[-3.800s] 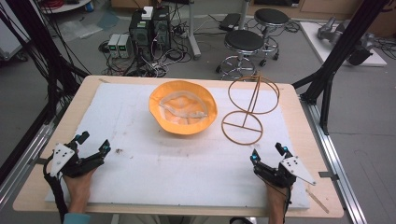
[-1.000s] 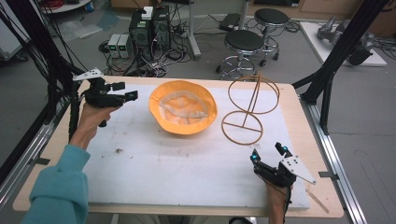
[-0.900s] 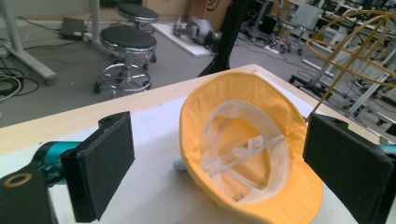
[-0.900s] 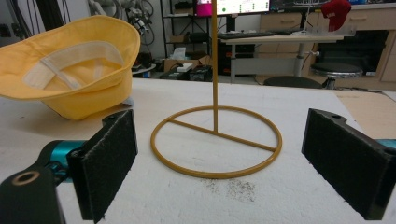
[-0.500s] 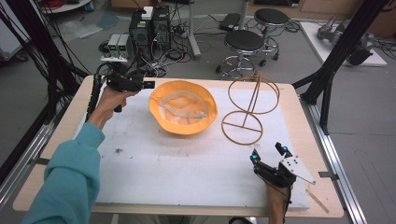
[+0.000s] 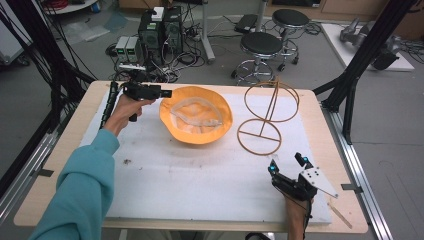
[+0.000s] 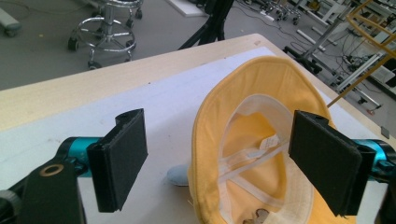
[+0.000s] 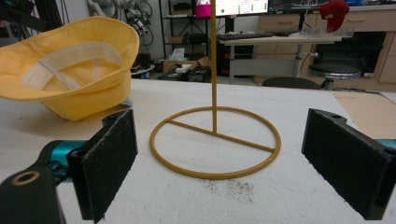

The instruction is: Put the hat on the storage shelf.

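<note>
Now the left gripper (image 6: 161, 92) has come across from the near left corner of the table (image 6: 60, 165) to the hat's (image 6: 196, 120) far-left rim. Its jaws have just been closing, still wide, straddling the brim without pressing. The right gripper (image 6: 287, 164) rests open near the wire stand (image 6: 265, 120), holding nothing. Judgement: a grasp on the brim is imminent.

— What's the hat (image 6: 196, 120) like?
— I see a yellow bucket hat, upside down on the white mat (image 6: 190, 175), pale lining and a small label facing up.
— Where exactly?
— Far middle of the desk (image 6: 60, 170), just left of the wire stand (image 6: 265, 117).
</note>
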